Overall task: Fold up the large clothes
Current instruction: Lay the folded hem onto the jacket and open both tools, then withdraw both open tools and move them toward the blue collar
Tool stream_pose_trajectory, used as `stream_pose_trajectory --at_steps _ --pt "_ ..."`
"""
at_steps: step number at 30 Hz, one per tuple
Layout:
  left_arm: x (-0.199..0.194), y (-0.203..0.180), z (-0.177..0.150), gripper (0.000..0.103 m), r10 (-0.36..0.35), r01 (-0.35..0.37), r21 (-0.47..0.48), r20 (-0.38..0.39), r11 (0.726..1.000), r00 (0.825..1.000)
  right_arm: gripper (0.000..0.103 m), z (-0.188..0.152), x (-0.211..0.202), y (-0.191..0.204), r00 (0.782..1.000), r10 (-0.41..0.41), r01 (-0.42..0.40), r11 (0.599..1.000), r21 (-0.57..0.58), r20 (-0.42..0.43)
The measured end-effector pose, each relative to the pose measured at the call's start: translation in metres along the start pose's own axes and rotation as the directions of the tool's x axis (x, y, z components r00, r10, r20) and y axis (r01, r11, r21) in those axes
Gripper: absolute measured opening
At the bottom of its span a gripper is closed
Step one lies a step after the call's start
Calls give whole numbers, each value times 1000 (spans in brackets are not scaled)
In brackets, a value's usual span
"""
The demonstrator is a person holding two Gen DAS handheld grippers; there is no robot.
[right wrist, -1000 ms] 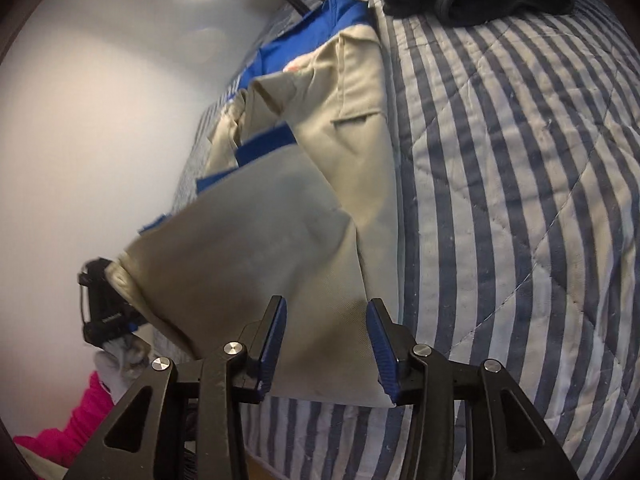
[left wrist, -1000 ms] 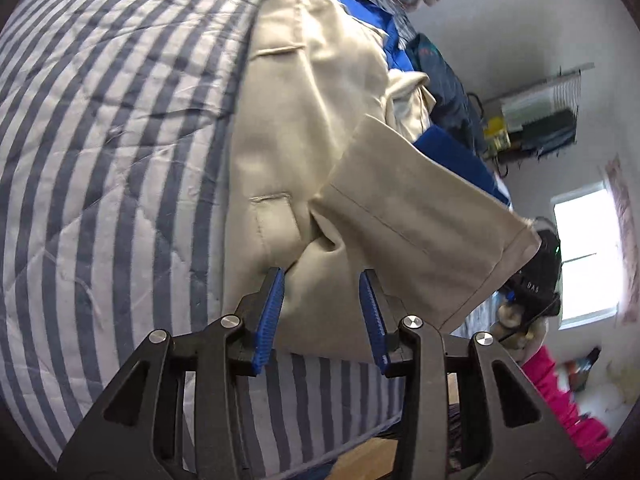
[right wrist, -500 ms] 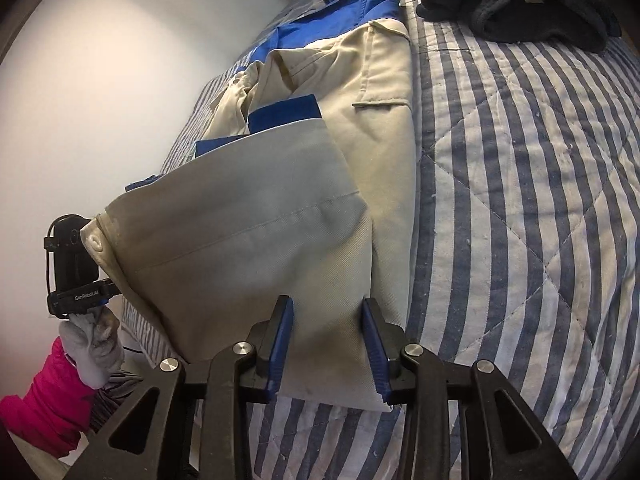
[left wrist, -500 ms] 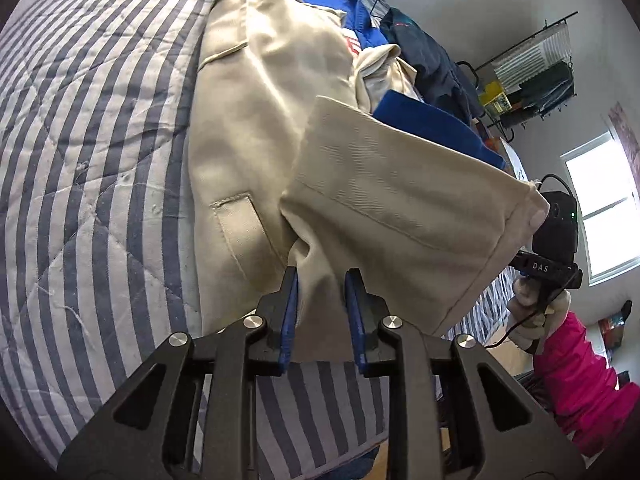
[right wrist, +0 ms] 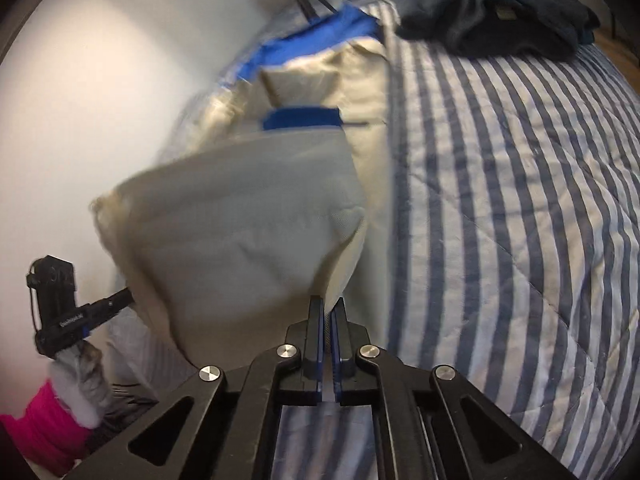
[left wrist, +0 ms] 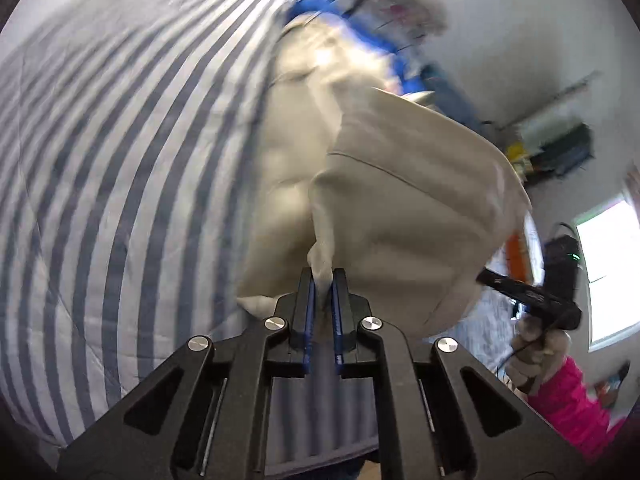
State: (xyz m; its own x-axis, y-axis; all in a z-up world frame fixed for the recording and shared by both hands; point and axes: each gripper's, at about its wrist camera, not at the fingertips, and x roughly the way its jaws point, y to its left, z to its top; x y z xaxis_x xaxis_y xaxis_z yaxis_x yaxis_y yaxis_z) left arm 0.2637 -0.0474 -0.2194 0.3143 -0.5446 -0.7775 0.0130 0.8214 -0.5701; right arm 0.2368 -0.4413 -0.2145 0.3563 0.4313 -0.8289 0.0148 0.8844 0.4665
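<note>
While both claws pinch coat (left wrist: 404,216) hem, left claw (left wrist: 322,280) and right claw (right wrist: 327,312) just closed, low middle of frame. Next: lift, fold onto top.

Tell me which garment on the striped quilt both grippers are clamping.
The beige jacket with blue lining: the left gripper and right gripper are each shut on its hem. The dark navy garment lies untouched at the far end of the quilt.

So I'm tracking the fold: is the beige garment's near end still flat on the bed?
No, lifted. Left gripper and right gripper pinch the beige garment, bunching it above the striped quilt.
</note>
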Motion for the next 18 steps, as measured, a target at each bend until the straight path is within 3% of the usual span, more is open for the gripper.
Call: stream_pose_trajectory --at_steps 1,5,7,9,11,13,16,18 --pt "7 6 3 6 3 -3 -26 -1 1000 1000 0 1 5 -1 1000 -13 13 1000 5 -10" --pt "3 2 13 6 73 -74 34 50 997 996 1 5 2 6 999 -45 45 999 -18 -3" --pt "-9 5 16 6 79 -81 13 90 997 993 5 6 -4 7 999 -34 34 999 -18 8" --pt "-22 6 20 6 87 -90 17 125 996 988 16 6 -11 6 999 -40 40 999 -17 18" --pt "-37 -1 18 6 85 -93 45 164 995 983 25 3 -25 9 993 -87 92 994 -51 80" --pt "-40 -15 17 6 66 -82 90 173 992 983 26 -1 -38 18 981 -118 135 986 -103 151" --pt "-25 -50 16 6 55 -88 220 148 971 987 30 -2 -45 42 965 -81 128 976 -175 251" --pt "-11 -64 18 6 63 -95 265 128 960 990 31 1 -36 59 967 -55 114 966 -233 249"
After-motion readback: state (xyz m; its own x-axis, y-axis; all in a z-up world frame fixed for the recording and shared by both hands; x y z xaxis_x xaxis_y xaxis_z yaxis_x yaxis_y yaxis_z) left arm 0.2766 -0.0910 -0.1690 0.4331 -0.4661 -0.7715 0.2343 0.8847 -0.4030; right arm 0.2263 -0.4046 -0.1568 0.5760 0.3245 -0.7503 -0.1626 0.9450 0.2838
